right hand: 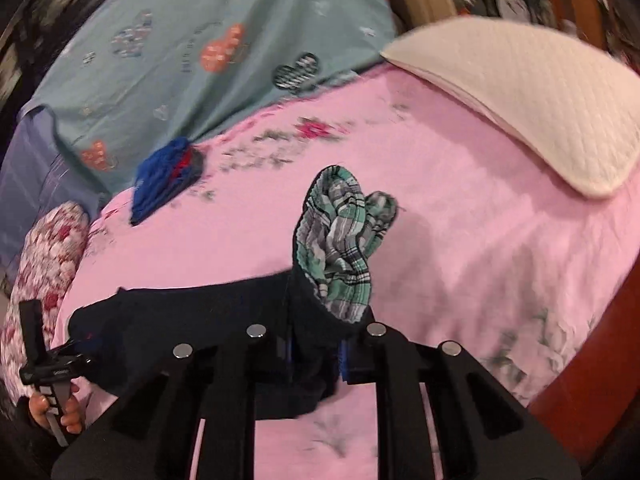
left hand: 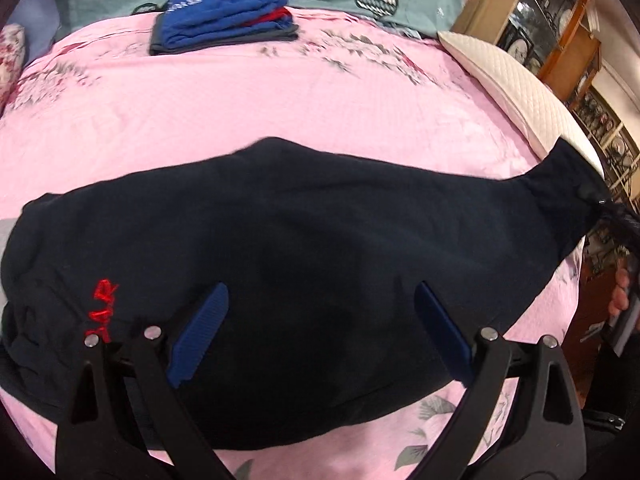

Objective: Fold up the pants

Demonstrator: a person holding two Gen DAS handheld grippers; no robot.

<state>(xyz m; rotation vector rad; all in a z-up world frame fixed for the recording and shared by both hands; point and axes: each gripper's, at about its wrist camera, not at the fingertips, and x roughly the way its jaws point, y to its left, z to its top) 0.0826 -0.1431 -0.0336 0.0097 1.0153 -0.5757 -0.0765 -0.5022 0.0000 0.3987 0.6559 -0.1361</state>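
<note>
Dark navy pants point(left hand: 304, 248) with red lettering lie across the pink floral bed sheet point(left hand: 248, 108). My left gripper point(left hand: 320, 312) is open just above the pants' middle, its blue fingers point(left hand: 200, 332) spread wide. My right gripper point(right hand: 316, 352) is shut on the pants' leg end point(right hand: 304, 344), lifting it at the pants' right end; the plaid green lining point(right hand: 340, 240) of the cuff stands up above the fingers. The rest of the pants point(right hand: 180, 312) trails left in the right wrist view.
A stack of folded blue and red clothes point(left hand: 228, 16) sits at the far side of the bed, also in the right wrist view point(right hand: 166, 178). A white quilted pillow point(right hand: 520, 100) lies at the right. A teal blanket point(right hand: 180, 52) lies behind. A wooden bed frame point(right hand: 592, 360) runs along the right edge.
</note>
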